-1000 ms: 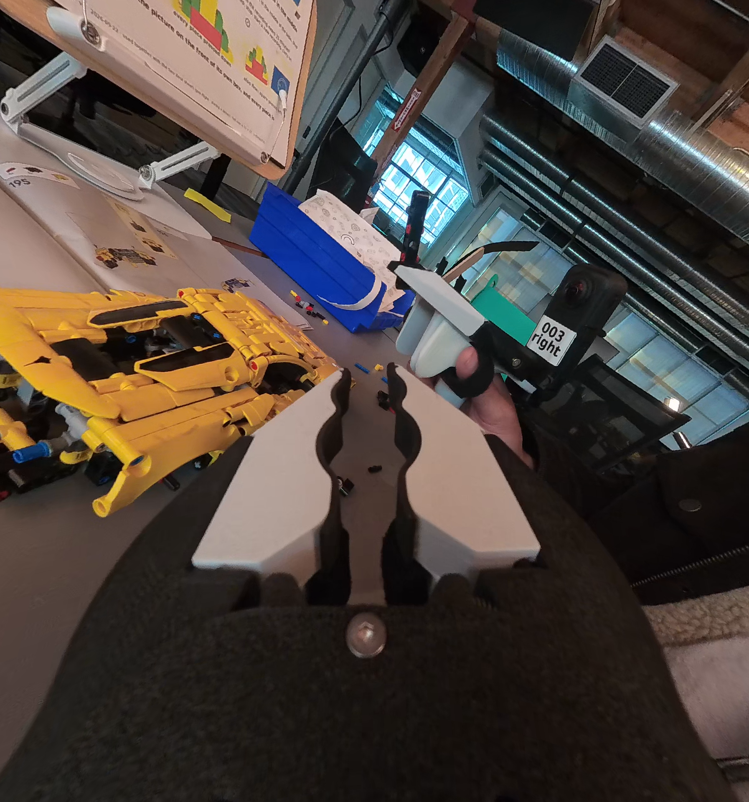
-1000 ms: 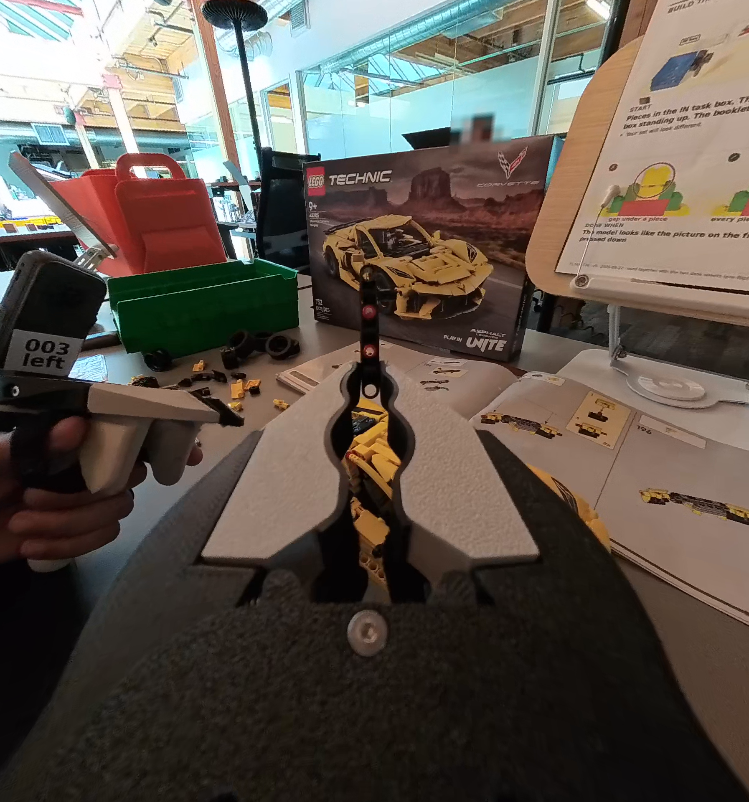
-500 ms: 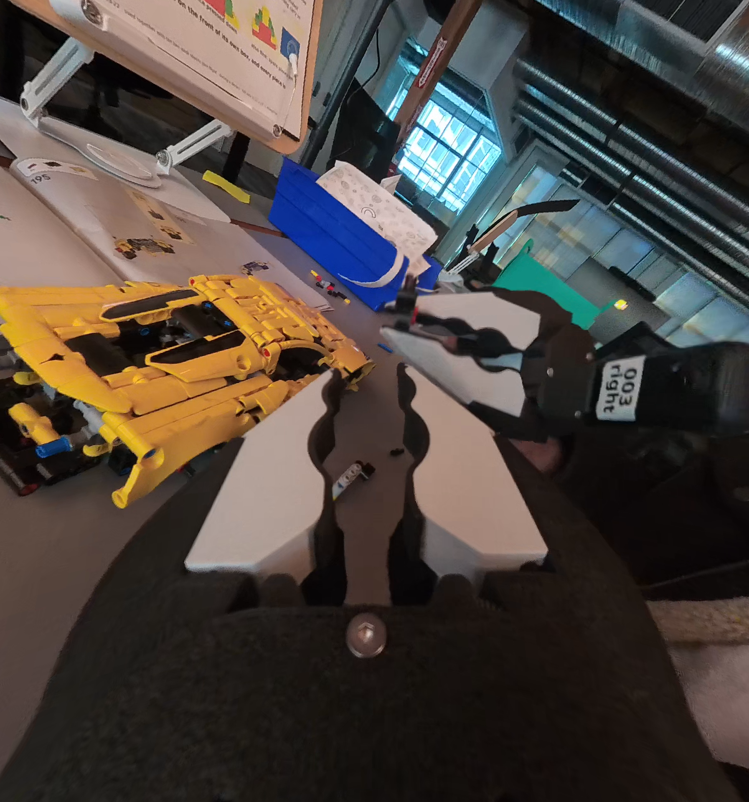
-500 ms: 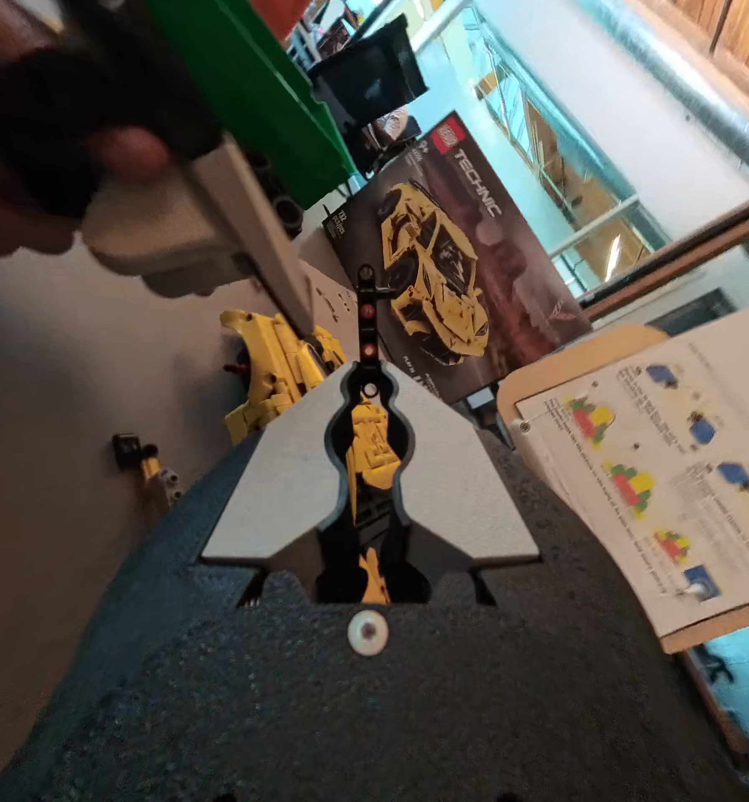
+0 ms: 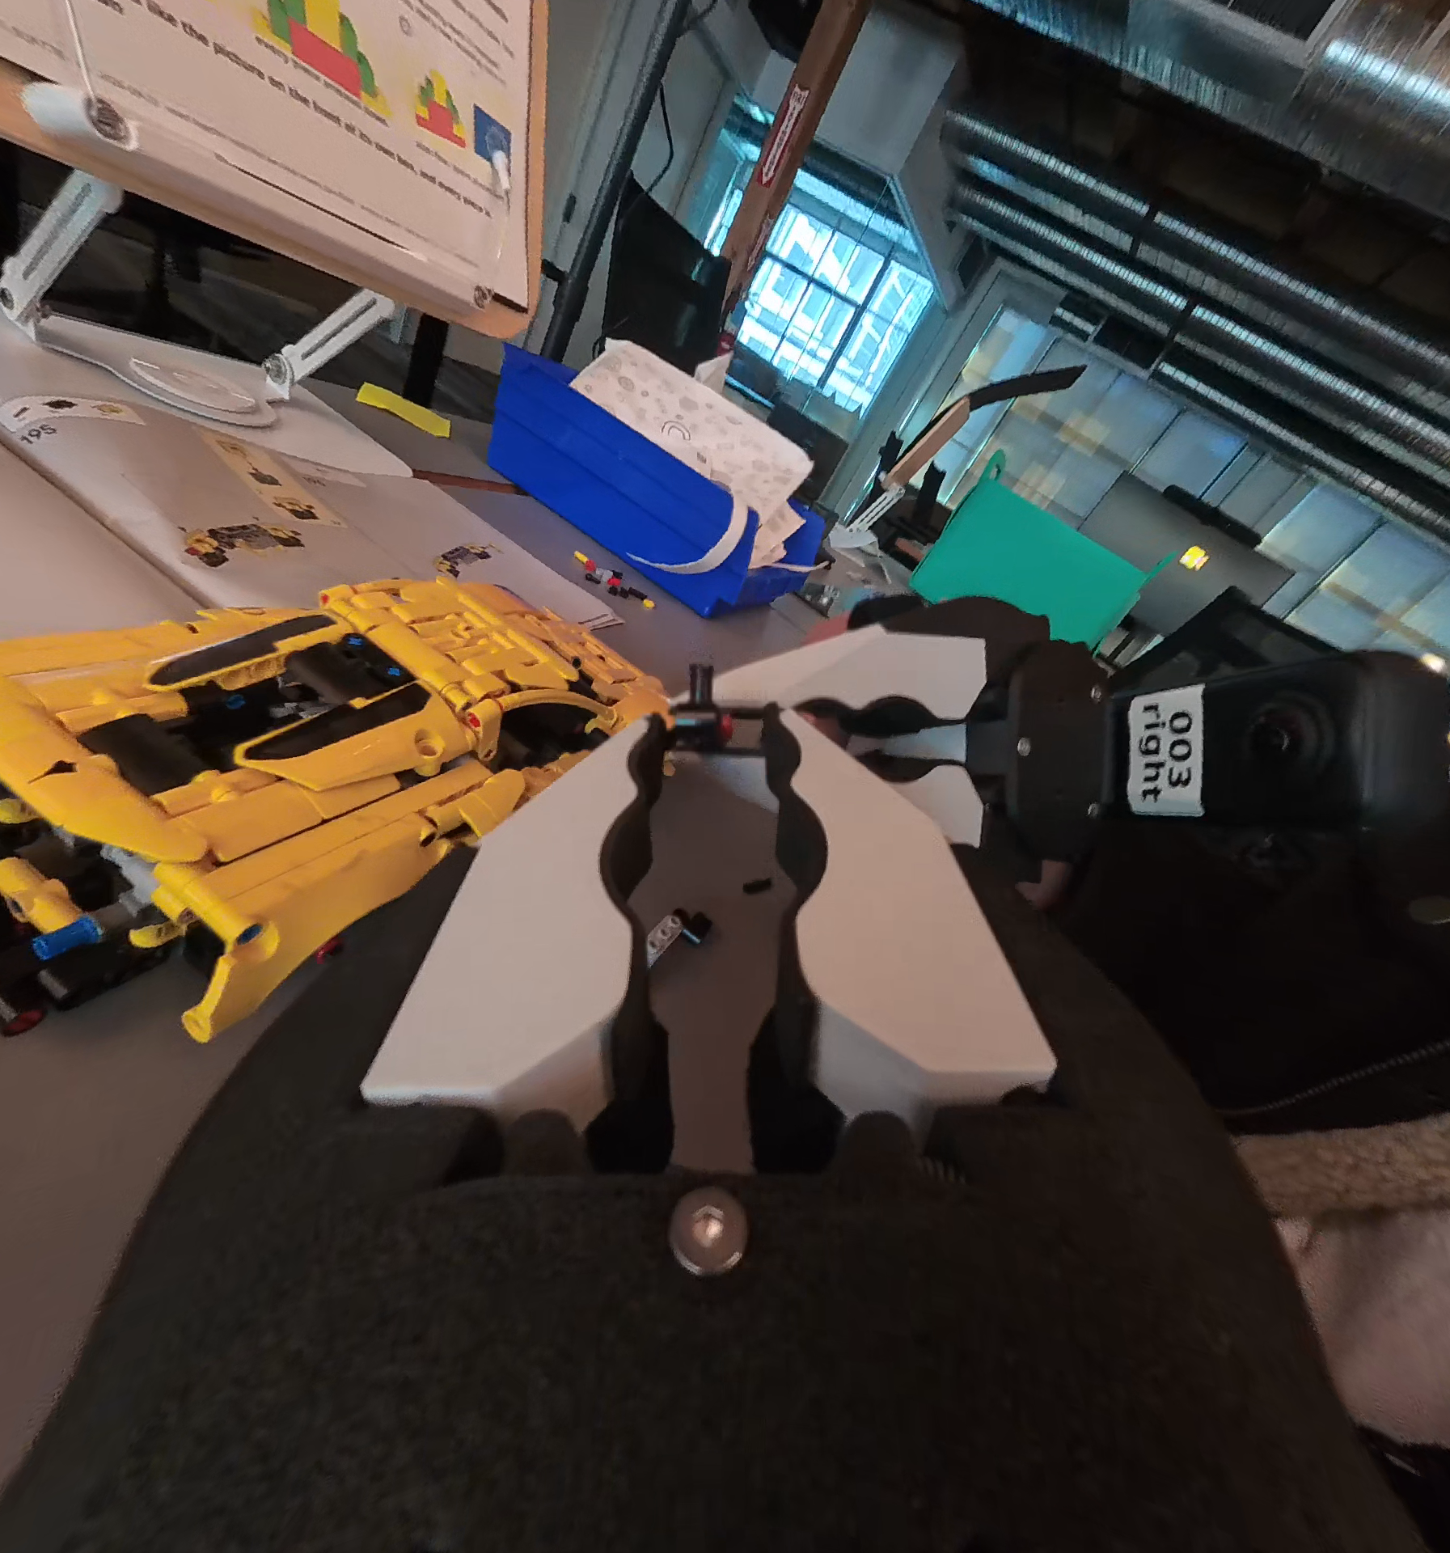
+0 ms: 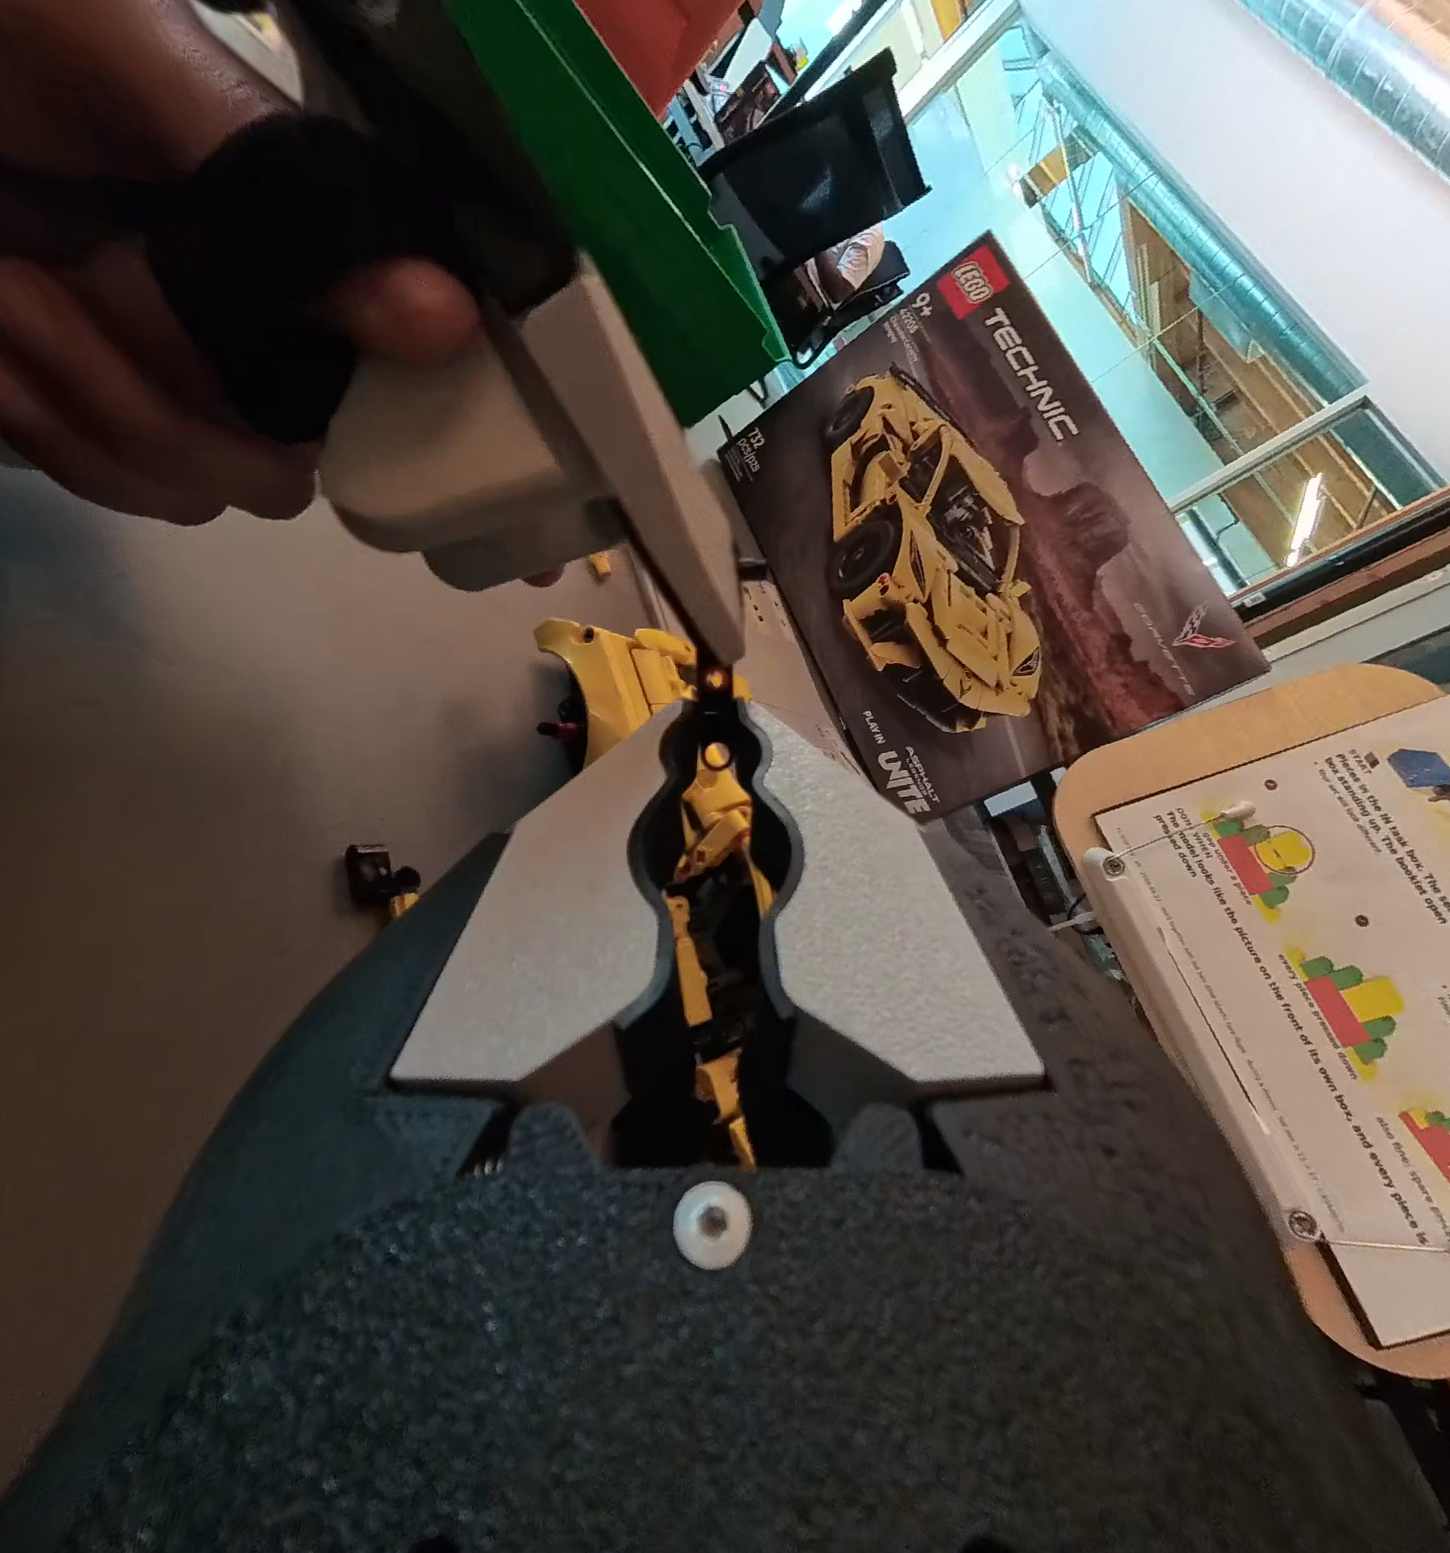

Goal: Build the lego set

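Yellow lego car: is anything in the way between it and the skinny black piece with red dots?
Only the left gripper. Its open grey tips sit round the free end of the thin black beam with red pins that the right gripper pinches. The yellow lego car lies just past them.

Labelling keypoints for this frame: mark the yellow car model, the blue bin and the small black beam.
yellow car model [image 5: 301,756], left wrist view, on its yellow roof panels.
blue bin [image 5: 620,496], left wrist view, on its long side wall.
small black beam [image 6: 714,724], right wrist view, on the part at the tongs' tips.
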